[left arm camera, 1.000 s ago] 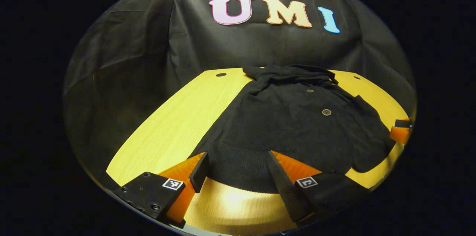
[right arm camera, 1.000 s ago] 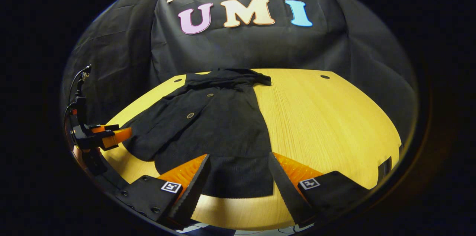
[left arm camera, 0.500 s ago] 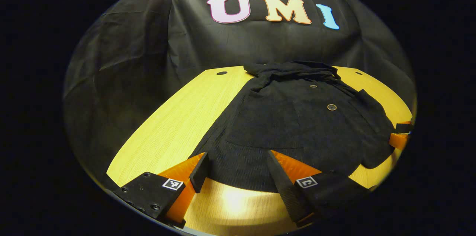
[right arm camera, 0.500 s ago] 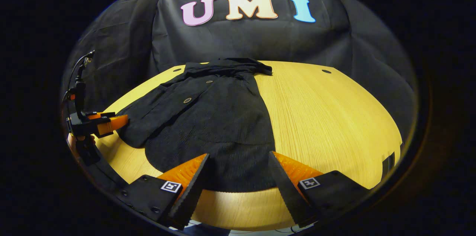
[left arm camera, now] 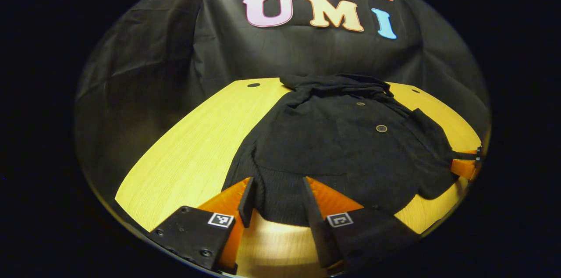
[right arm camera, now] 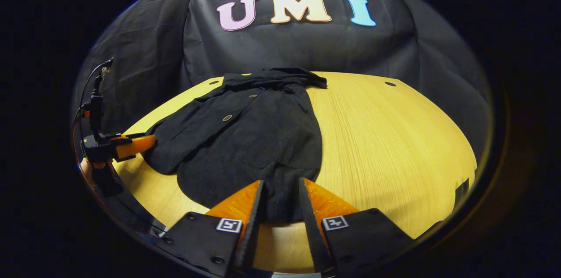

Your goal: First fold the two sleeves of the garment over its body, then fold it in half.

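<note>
Lying flat on a yellow wooden table, dark buttoned garment with both sleeves already folded over its body, collar toward the booth's black cloth wall, hem toward the cameras. Seen in the left gripper view: bare tabletop at left, then left gripper low over the near hem, fingers partly closed on either side of a bunch of hem fabric, gap narrow; cannot tell whether both fingers actually press the cloth. Farther right in that view, a round button on the garment's front, and at the far right edge the tip of the right gripper just beside the folded sleeve. Seen in the right gripper view: at far left the left gripper with a cable rising from it, beside the garment; then the right gripper at the hem, fingers drawn close with a strip of hem between them, grip not confirmable; bare table stretching off to the right.
</note>
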Tool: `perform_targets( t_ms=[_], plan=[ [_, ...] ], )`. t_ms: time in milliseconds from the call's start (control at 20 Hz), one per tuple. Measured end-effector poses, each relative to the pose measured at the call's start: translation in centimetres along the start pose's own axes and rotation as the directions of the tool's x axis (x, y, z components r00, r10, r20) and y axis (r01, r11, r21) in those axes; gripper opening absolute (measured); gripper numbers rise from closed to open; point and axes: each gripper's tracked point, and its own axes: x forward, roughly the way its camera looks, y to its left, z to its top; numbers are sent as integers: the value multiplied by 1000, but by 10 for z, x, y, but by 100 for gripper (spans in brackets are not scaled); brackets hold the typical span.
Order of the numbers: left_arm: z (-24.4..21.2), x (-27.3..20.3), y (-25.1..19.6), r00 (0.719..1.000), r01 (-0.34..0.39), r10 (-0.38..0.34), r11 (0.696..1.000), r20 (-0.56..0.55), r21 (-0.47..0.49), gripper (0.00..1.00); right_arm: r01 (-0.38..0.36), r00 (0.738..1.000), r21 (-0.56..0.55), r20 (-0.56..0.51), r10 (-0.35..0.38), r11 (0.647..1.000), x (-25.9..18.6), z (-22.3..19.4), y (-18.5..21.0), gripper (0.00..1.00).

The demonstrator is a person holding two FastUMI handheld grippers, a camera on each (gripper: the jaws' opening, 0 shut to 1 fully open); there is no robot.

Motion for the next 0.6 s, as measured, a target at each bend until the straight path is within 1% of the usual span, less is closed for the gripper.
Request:
perform_targets(
  t_ms=[50,100,200,250,300,350,450,500,550,600],
  plan=[
    [1,0,-2,1000,5,-5,1000,2,2,53,-7,1000,6,2,7,1000,-2,1,1,43],
    [1,0,-3,1000,9,-9,1000,1,-4,47,-10,1000,13,-6,11,1000,-1,0,4,39],
    [0,0,-4,1000,12,-12,1000,0,-25,36,-11,1000,23,-17,11,1000,-2,0,5,24],
    [1,0,-4,1000,13,-13,1000,1,-26,27,-12,1000,22,-21,12,1000,-2,1,6,16],
    [1,0,-3,1000,10,-10,1000,-4,-25,22,-8,1000,21,-28,9,1000,-1,1,7,15],
    [0,-1,-5,1000,12,-12,1000,-12,-14,12,-6,999,22,-34,7,1000,0,2,6,11],
    [-1,1,-7,999,12,-11,1000,-36,14,5,-3,999,26,-54,5,1000,-1,3,6,11],
    [0,0,-6,999,9,-8,1000,-46,25,5,1,998,29,-67,1,1000,-2,3,6,7],
    [1,1,-7,998,9,-7,999,-60,31,3,4,997,26,-79,-2,1000,-2,4,7,7],
    [0,1,-7,997,10,-7,999,-82,36,2,6,996,23,-91,-4,1000,-2,4,7,10]
  ],
)
